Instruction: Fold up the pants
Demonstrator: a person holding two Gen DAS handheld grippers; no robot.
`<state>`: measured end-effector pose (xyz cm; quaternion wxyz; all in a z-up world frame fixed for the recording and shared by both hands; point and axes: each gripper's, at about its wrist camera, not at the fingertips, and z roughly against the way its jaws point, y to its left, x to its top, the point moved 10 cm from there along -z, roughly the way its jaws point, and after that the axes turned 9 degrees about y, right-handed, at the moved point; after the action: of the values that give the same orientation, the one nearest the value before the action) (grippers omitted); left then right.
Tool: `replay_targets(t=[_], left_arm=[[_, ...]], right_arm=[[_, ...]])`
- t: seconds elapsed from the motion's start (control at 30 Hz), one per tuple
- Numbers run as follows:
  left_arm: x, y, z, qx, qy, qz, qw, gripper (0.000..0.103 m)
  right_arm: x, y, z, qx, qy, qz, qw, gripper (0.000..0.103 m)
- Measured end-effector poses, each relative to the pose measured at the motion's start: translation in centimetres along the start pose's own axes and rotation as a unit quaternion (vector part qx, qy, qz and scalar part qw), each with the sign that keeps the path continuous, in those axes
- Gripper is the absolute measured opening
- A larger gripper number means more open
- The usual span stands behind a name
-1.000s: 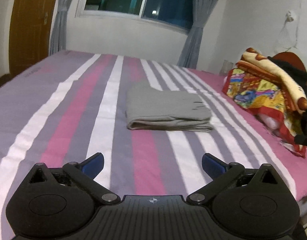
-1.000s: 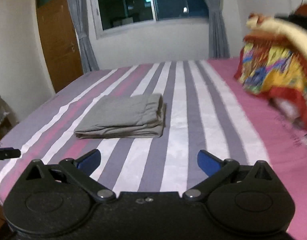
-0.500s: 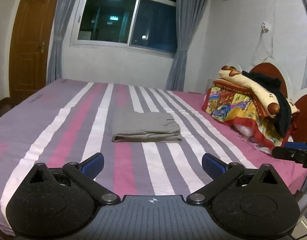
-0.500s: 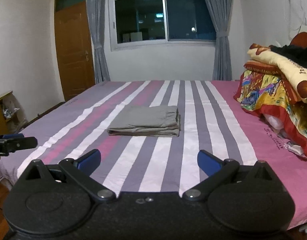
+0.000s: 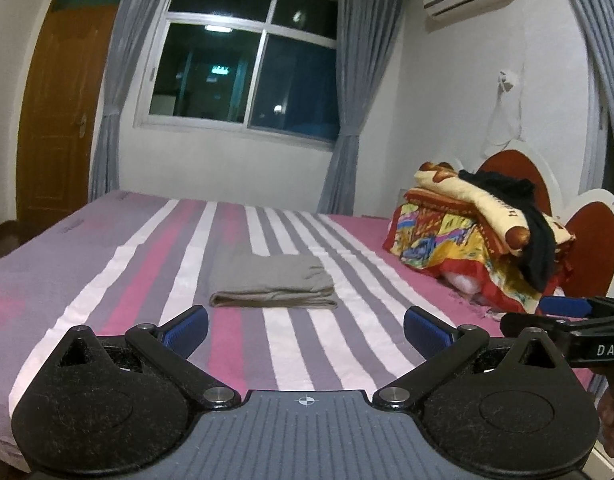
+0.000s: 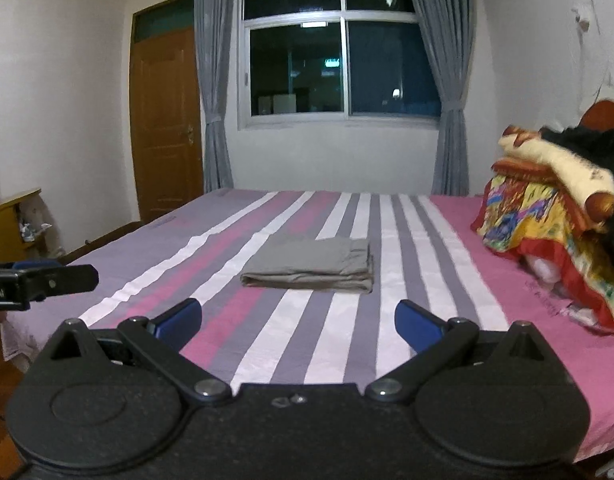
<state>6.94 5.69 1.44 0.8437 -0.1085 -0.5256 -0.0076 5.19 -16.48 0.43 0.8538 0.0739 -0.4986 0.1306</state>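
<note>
The grey pants [image 5: 271, 282] lie folded into a flat rectangle in the middle of the striped bed [image 5: 107, 280]; they also show in the right wrist view [image 6: 311, 266]. My left gripper [image 5: 305, 330] is open and empty, well back from the pants near the bed's front edge. My right gripper [image 6: 298, 326] is open and empty too, equally far back. The right gripper shows at the right edge of the left wrist view [image 5: 567, 316], and the left gripper at the left edge of the right wrist view [image 6: 39, 280].
A pile of colourful blankets with a dark garment on top [image 5: 479, 236] sits at the bed's head on the right [image 6: 555, 224]. A red and white headboard [image 5: 595, 240] stands behind it. A window, curtains and a brown door [image 6: 165, 120] are beyond.
Both grippers have pulled back and up from the folded pants, which now look smaller and farther away. Each gripper has come into the other's view. The pants have not moved.
</note>
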Motion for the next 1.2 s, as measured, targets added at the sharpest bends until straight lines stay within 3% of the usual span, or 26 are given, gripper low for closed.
replay_targets(t=[1.2], left_arm=[[0.4,-0.8,0.6,-0.011,-0.011,-0.009,0.9998,0.103]], right_arm=[[1.2,1.6,0.5,0.0,-0.016,0.006,1.0,0.103]])
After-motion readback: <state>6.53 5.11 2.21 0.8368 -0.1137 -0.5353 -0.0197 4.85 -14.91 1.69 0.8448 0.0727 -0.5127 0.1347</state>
